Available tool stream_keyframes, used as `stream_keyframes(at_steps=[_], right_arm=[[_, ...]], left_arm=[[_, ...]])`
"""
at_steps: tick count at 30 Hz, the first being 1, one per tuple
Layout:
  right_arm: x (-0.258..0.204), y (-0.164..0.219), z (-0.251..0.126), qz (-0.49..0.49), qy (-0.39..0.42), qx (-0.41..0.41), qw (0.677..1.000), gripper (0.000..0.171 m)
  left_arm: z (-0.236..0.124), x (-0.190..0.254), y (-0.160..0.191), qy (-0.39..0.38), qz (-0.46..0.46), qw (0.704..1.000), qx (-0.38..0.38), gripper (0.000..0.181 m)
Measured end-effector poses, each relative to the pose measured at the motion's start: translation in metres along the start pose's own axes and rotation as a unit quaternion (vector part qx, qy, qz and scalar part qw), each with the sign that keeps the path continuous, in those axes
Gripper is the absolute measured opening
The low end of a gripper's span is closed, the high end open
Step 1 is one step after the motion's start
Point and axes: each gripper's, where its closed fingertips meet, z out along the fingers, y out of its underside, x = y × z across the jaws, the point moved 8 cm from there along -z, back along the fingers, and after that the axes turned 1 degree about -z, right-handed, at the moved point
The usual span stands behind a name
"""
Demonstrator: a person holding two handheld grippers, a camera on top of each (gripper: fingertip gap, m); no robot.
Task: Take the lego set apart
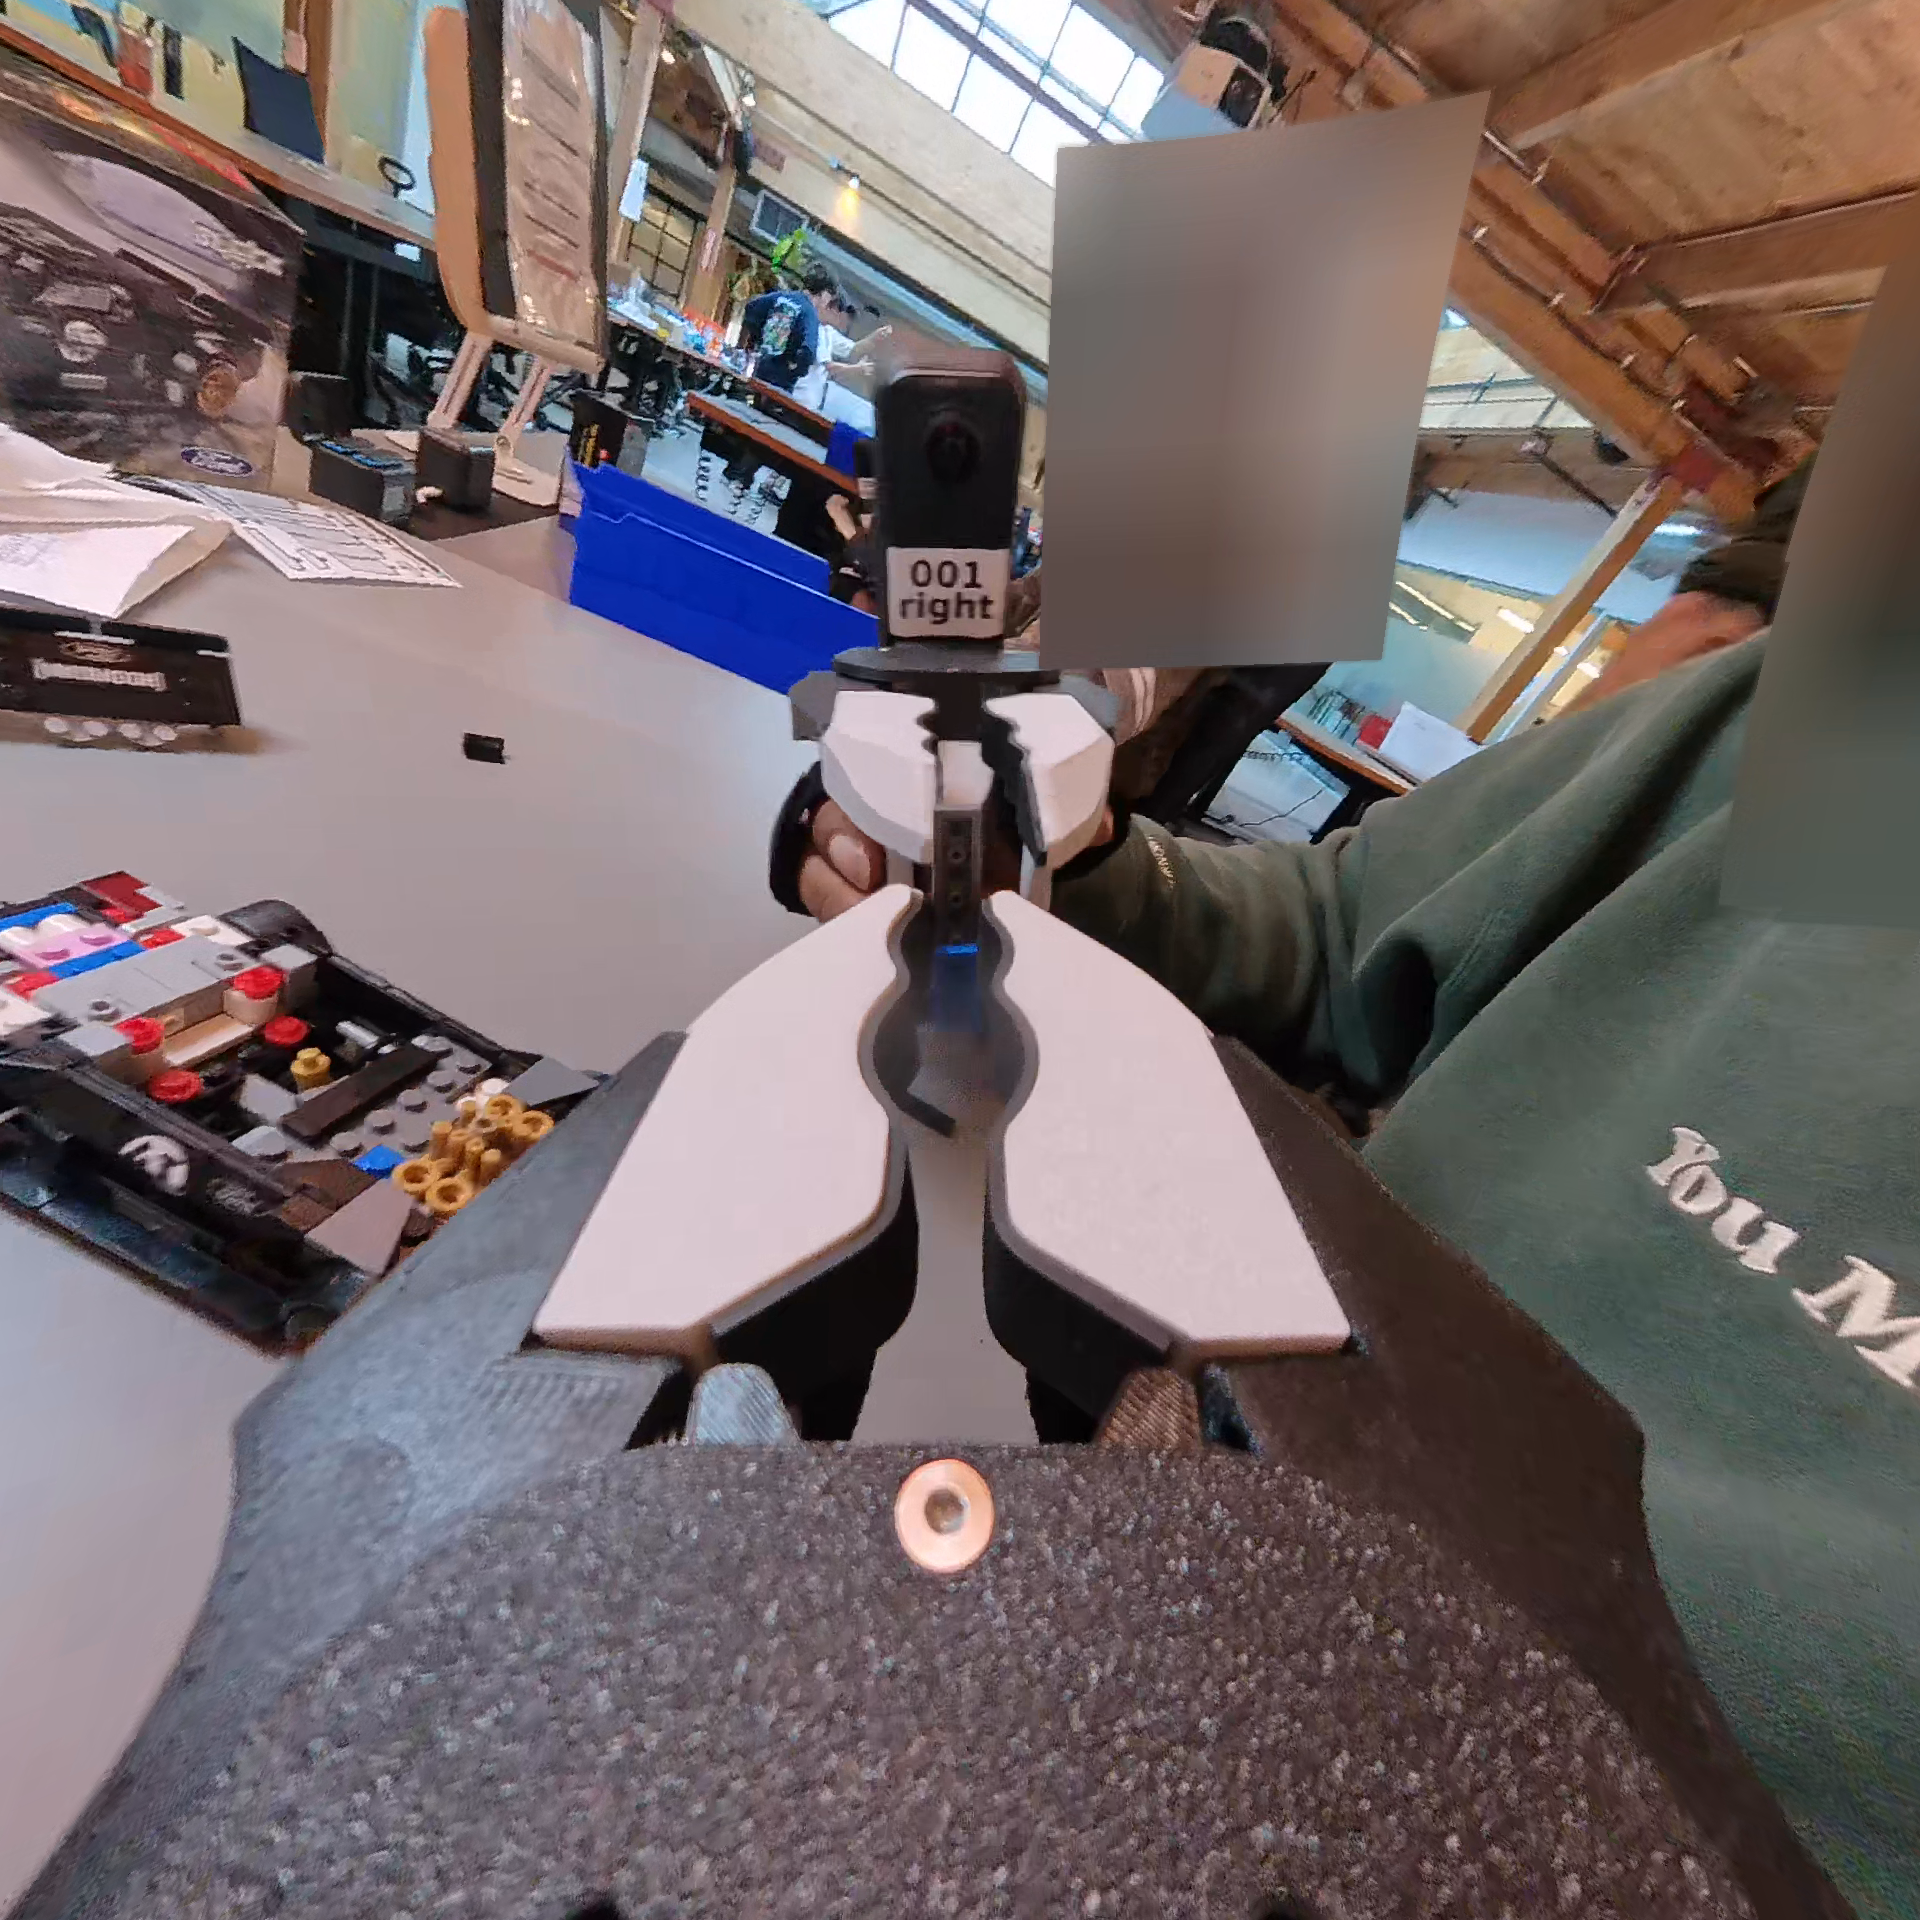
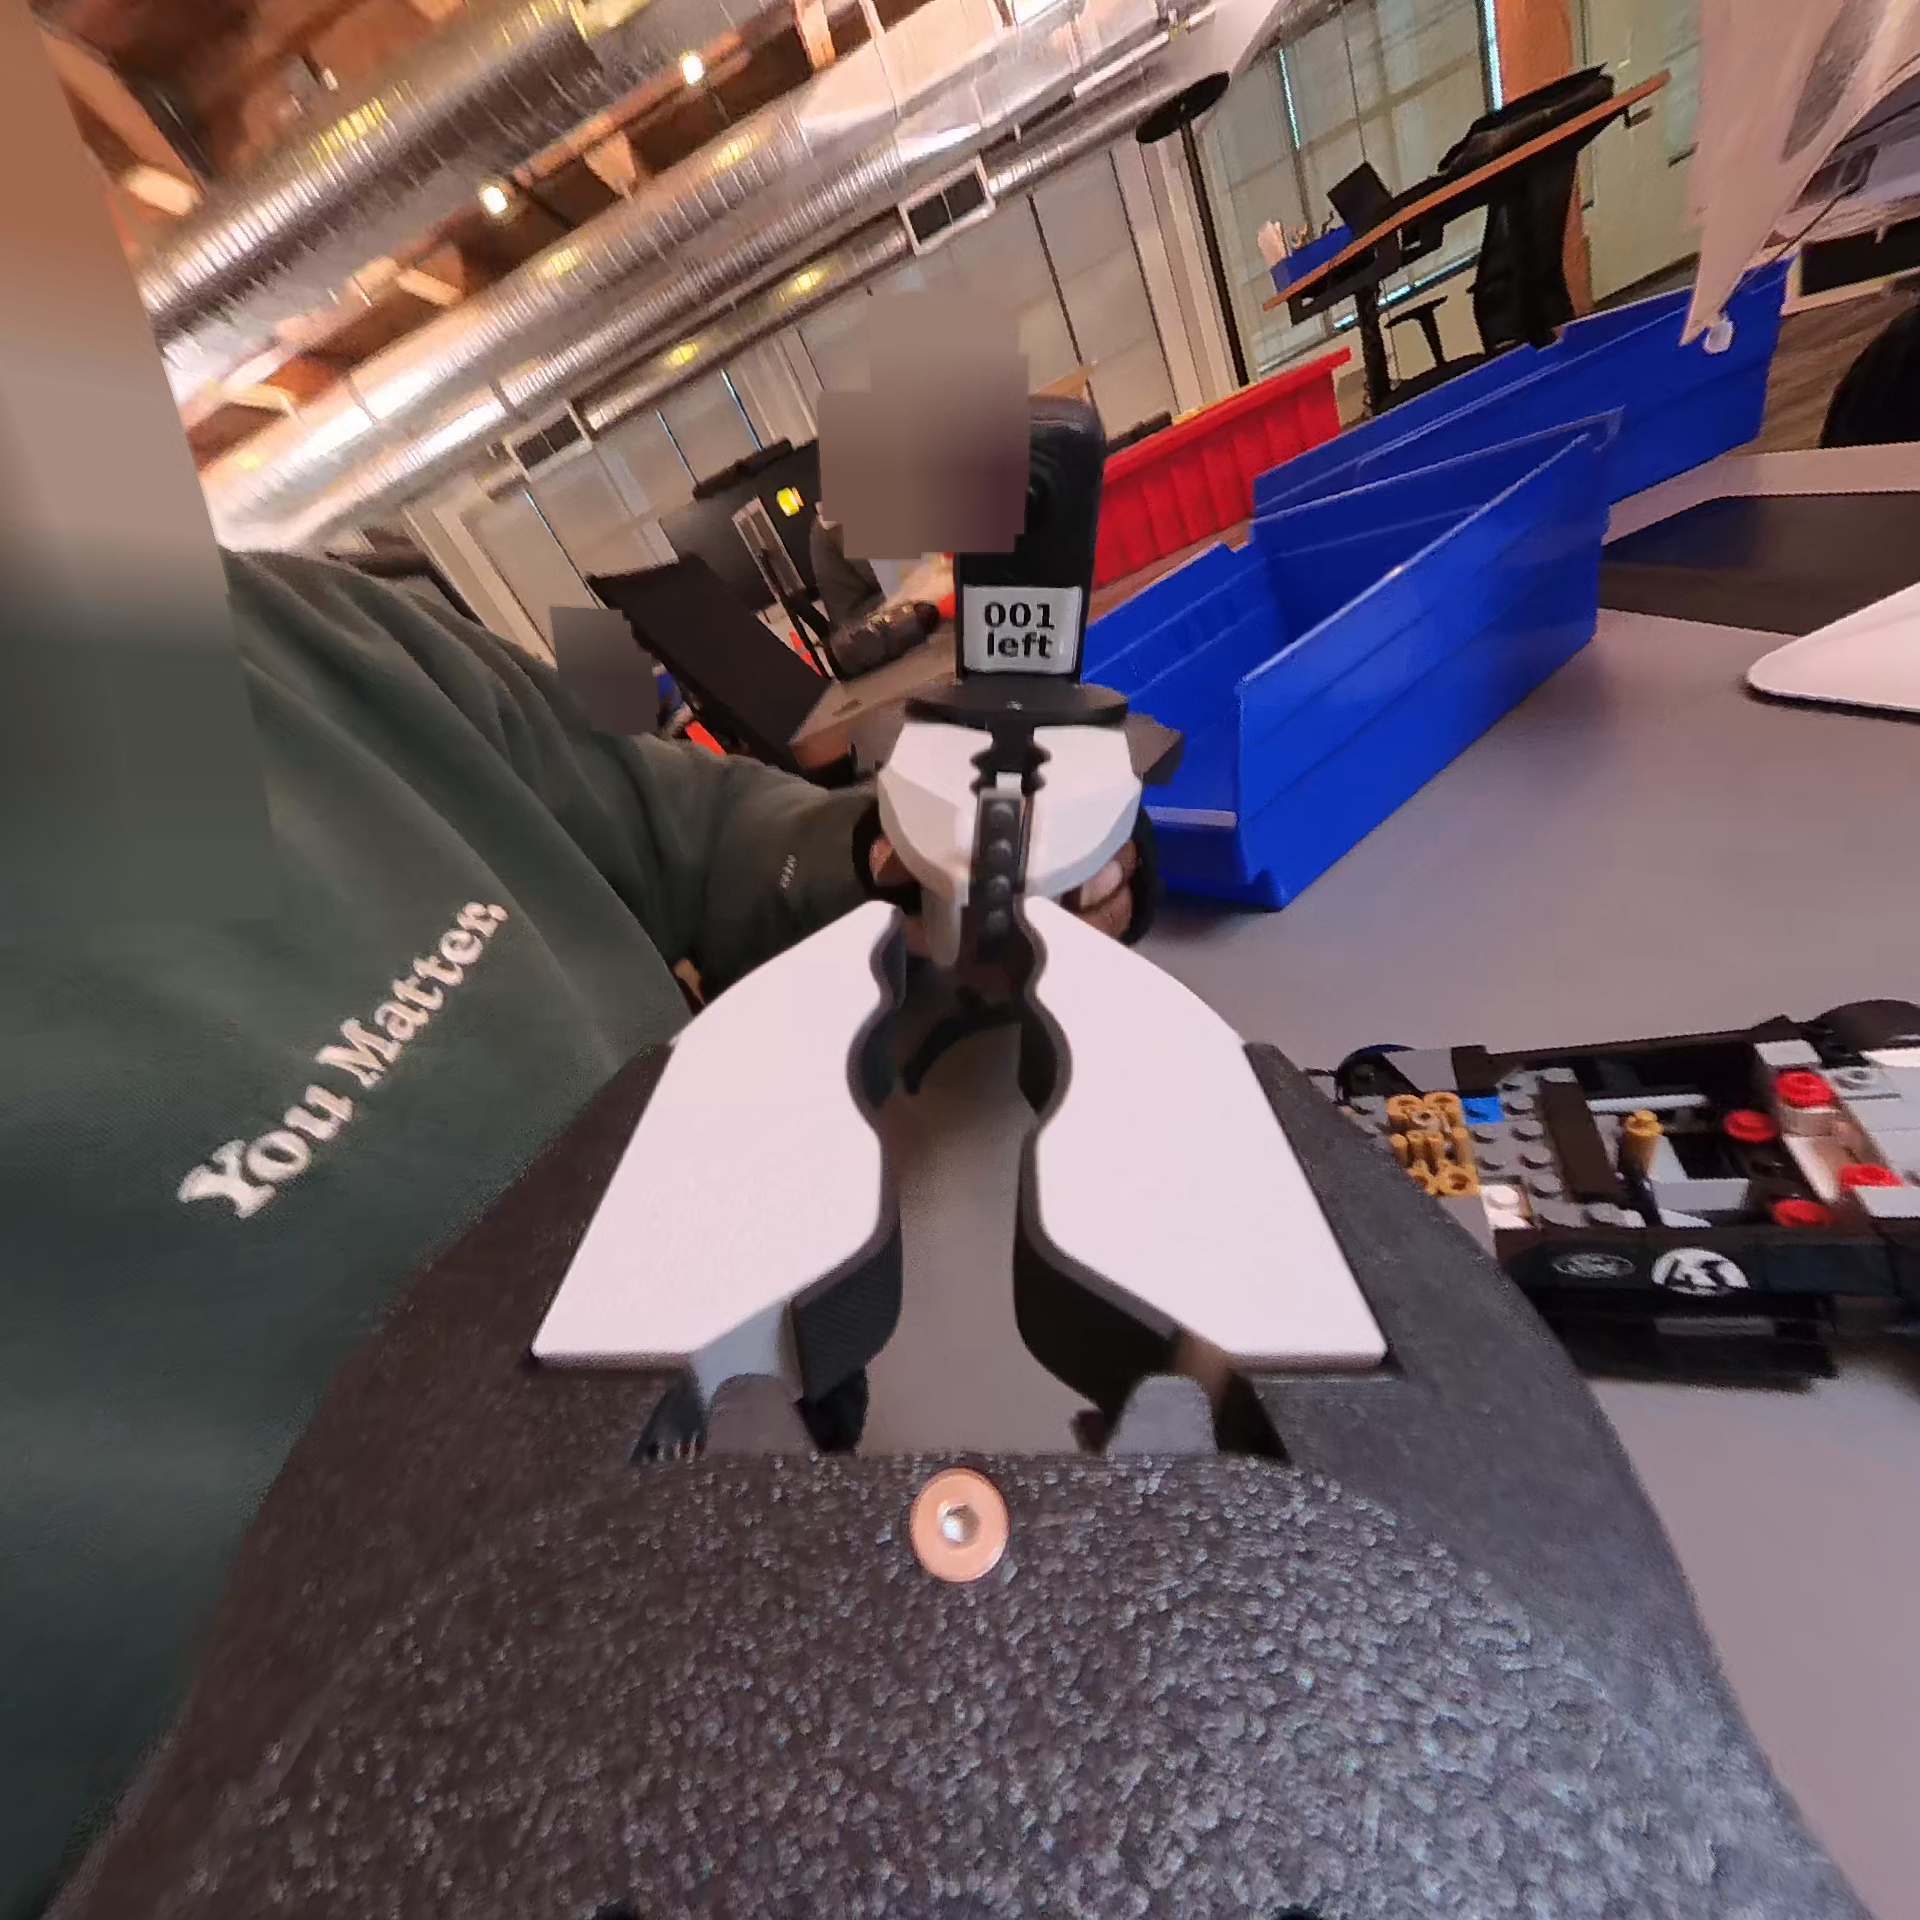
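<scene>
Pinching thin studded black strip (image 1: 956,862): both white tongs (matte, curved).

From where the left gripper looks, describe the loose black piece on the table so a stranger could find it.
Start at the grey table. Beyond the half-stripped lego car, out on the bare surface, lies a small black piece. It sits alone, touching nothing, unlike the tan pegs clustered on the car.
</scene>
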Motion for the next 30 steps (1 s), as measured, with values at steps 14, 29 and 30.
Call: stream_keyframes(at_steps=[14,29,30], right_arm=[[0.007,-0.003,-0.009,-0.050,0.082,-0.015,0.995,0.025],[0.006,0.018,0.035,-0.046,0.090,-0.053,0.993,0.028],[0.004,0.018,0.036,-0.045,0.084,-0.050,0.994,0.024]], left_arm=[[-0.007,-0.017,0.004,-0.041,-0.017,0.999,0.013,0.008],[-0.004,-0.016,0.007,0.055,-0.125,0.988,0.073,0.008],[-0.004,-0.017,0.008,0.054,-0.121,0.989,0.070,0.008]])
